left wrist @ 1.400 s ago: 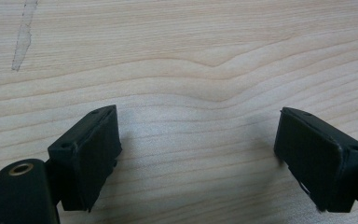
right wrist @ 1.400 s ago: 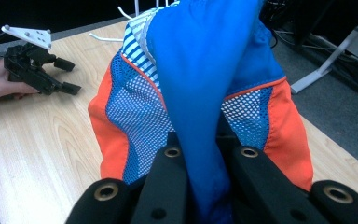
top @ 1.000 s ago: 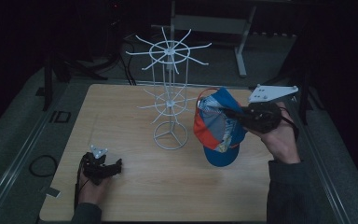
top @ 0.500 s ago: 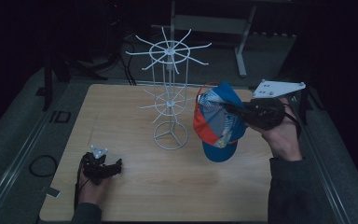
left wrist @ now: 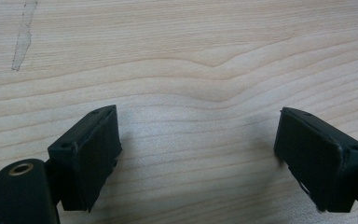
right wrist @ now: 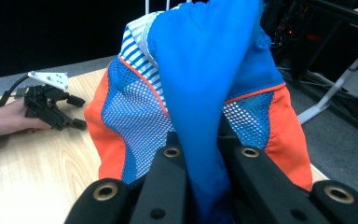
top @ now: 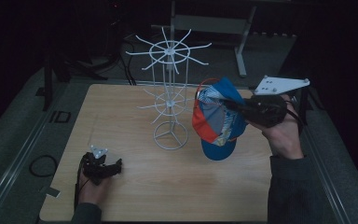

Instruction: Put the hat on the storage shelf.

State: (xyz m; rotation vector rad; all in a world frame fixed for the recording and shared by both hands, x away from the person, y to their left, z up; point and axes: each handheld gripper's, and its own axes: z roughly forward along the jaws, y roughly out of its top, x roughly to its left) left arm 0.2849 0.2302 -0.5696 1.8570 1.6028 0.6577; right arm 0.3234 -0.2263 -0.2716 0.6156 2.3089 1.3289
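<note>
- Cap (top: 219,122), one: blue, orange, mesh-panelled; held above the worktop's right side, just right of the rack.
- Wire rack (top: 169,100), one: white, two-tiered, centre.
- Right hand-held gripper (top: 230,106): clamped on the cap.
- Left hand-held gripper (top: 114,166): jaws apart, empty, near-left.
- Worktop (top: 121,116): pale wood; room dark.

A wire display stand on a pale wooden counter in a dark room.

The white wire stand (top: 169,100) is upright near the middle of the counter (top: 135,191), with a ring base, a thin pole and two tiers of spokes fanning outward. Behind the counter, a grey metal frame (top: 242,44) is dimly lit. A loop of black cable (top: 39,165) lies off the counter's left edge.
</note>
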